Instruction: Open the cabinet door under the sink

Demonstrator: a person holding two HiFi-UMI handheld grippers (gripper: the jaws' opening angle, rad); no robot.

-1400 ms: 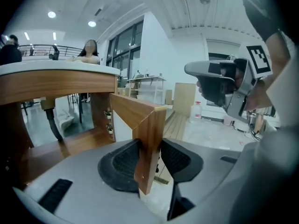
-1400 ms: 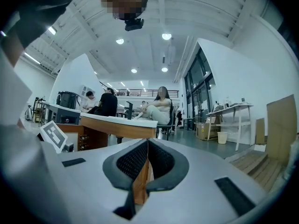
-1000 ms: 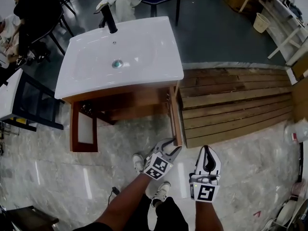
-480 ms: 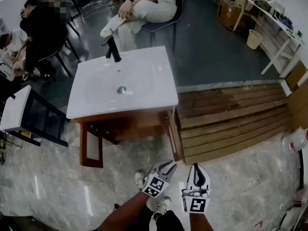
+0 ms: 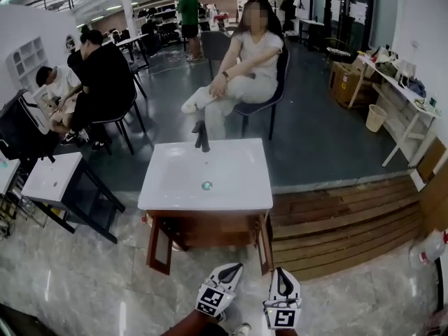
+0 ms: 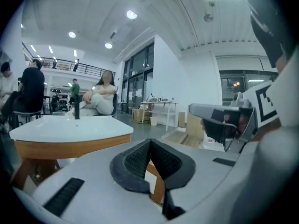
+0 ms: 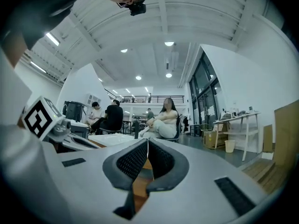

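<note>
White left tongs (image 5: 233, 268), white right tongs (image 5: 282, 273), black textured pads (image 6: 134, 161), black-and-white square marker cubes (image 5: 212, 301)

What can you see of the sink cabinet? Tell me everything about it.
The sink cabinet is a freestanding reddish-brown wood unit under a white rectangular basin top, with a black faucet at its far edge and a round drain mid-basin. Both front doors stand swung out toward the camera, the left door and the right door, leaving the shadowed inside exposed. It stands on a glossy stone-look floor, beside wooden planks; nothing else touches it.
</note>
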